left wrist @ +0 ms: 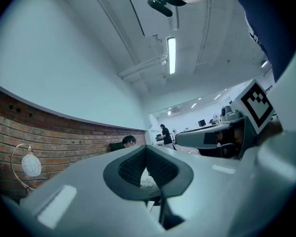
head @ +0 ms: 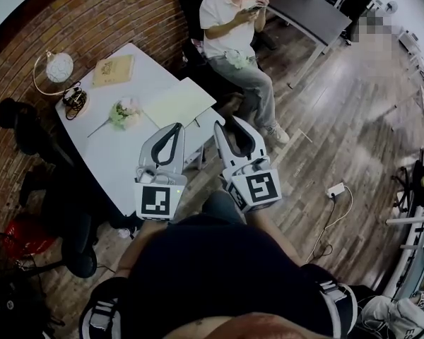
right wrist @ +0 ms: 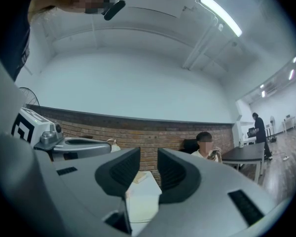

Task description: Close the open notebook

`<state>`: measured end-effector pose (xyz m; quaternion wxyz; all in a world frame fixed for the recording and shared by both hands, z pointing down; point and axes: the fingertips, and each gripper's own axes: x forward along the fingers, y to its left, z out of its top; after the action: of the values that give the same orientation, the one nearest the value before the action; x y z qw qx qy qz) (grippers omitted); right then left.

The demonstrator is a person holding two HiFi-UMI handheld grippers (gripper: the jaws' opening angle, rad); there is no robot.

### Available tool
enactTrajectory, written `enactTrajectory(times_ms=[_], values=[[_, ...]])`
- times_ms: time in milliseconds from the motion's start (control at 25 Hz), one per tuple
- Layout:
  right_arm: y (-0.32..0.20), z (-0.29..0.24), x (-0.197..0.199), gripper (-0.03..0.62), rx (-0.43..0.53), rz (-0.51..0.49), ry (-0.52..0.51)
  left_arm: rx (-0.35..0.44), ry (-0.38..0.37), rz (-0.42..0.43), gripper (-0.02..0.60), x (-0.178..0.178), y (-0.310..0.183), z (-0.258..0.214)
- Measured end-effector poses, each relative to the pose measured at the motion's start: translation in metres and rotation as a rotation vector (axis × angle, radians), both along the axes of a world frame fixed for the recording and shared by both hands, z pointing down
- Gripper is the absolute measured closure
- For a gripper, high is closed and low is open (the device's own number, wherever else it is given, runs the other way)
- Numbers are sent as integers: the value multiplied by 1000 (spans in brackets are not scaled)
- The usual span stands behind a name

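Left gripper [head: 175,128] [left wrist: 145,147]: grey moulded jaws with ribbed dark pads, tips meeting to form a closed loop with nothing in it; poised at the white table's near edge.
Right gripper [head: 227,123] [right wrist: 149,154]: same build, jaws parted by a narrow gap, empty; just off the white table's near corner, over the plank floor.
White table [head: 120,157]: smooth rectangular top, set against a curved brick wall.
Seated person [head: 230,23]: on a dark chair just beyond the table's far corner.
Notebook [head: 178,102] [right wrist: 138,199]: flat, pale cream rectangle on the table edge nearest the seated person; well apart from both grippers.
Tan book [head: 113,70]: closed, at the table's wall side.
Lamp [head: 59,68]: white globe inside a thin wire hoop, at the table's far wall-side corner.
Flowers [head: 124,111]: pale bunch lying loose on the tabletop, beside the notebook.
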<state>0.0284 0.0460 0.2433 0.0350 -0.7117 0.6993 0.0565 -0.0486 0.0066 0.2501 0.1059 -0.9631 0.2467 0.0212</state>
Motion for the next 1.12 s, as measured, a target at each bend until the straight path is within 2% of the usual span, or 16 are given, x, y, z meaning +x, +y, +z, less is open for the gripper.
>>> enactTrajectory(times_ms=[120, 440, 1120], values=[[-13, 3, 9, 514, -1, -6, -13, -7, -6, -4, 575, 6, -10, 4], [-73, -1, 42, 514, 17, -80, 0, -14, -5, -80, 575, 32, -65, 8], [-234, -22, 121, 514, 6, -381, 16, -26, -16, -374, 575, 105, -194, -11]])
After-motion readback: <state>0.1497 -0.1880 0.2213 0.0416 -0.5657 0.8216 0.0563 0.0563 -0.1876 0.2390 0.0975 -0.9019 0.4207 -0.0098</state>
